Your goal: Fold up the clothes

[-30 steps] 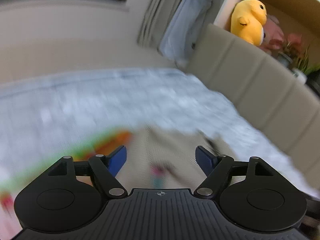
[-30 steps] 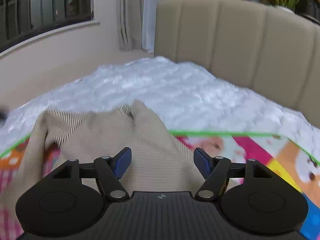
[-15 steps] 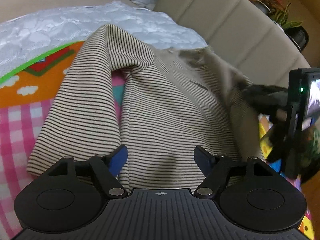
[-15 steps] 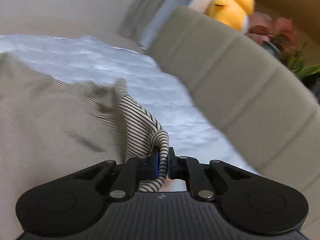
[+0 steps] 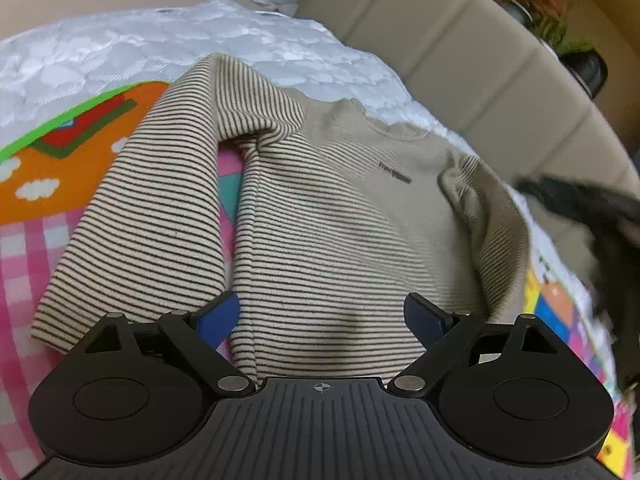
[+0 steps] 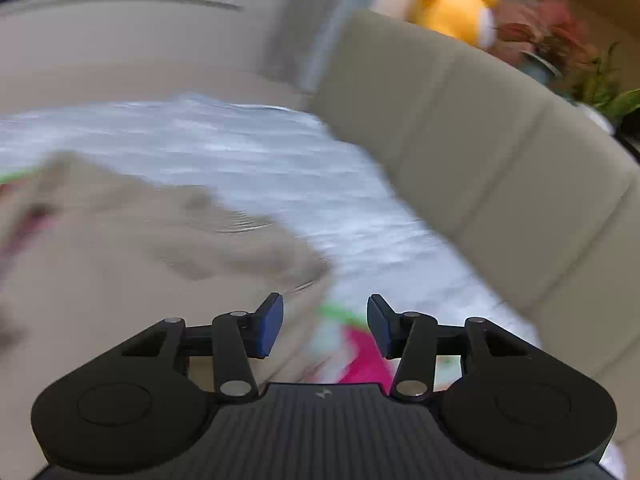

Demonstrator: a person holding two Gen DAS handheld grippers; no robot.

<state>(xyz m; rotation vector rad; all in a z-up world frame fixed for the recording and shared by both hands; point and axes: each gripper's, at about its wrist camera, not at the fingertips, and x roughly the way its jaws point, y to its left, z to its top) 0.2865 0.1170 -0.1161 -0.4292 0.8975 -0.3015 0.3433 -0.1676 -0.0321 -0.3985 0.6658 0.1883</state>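
Striped beige sweater (image 5: 320, 216) lies spread on a colourful play mat (image 5: 76, 132), which lies on a bed with a white quilted cover (image 5: 120, 52). Collar end points toward the padded beige headboard (image 5: 460, 52); hem sits nearest the left wrist camera. One sleeve (image 5: 160, 216) is bent back from the shoulder and runs down beside the body toward the near mat edge, cuff flat on the pink checked part of the mat. The opposite sleeve is bunched and folded up at the sweater's other side, near the mat edge.

Small dark print on the chest (image 5: 394, 174), too small to read.

Left tongs (image 5: 320, 316) open wide, blue pads apart, hovering over the hem, nothing between them. Right tongs (image 6: 324, 326) also open, nothing gripped; right view is heavily motion-blurred, sweater (image 6: 120, 264) shows as a beige smear left of them, with mat (image 6: 360, 356) visible in the gap. Dark blurred shape at the right edge of the left view, cannot tell what it is.

Behind the headboard: yellow plush toy (image 6: 456, 0) and a potted plant (image 6: 560, 48); pot contents blurred beyond red and green leaves.
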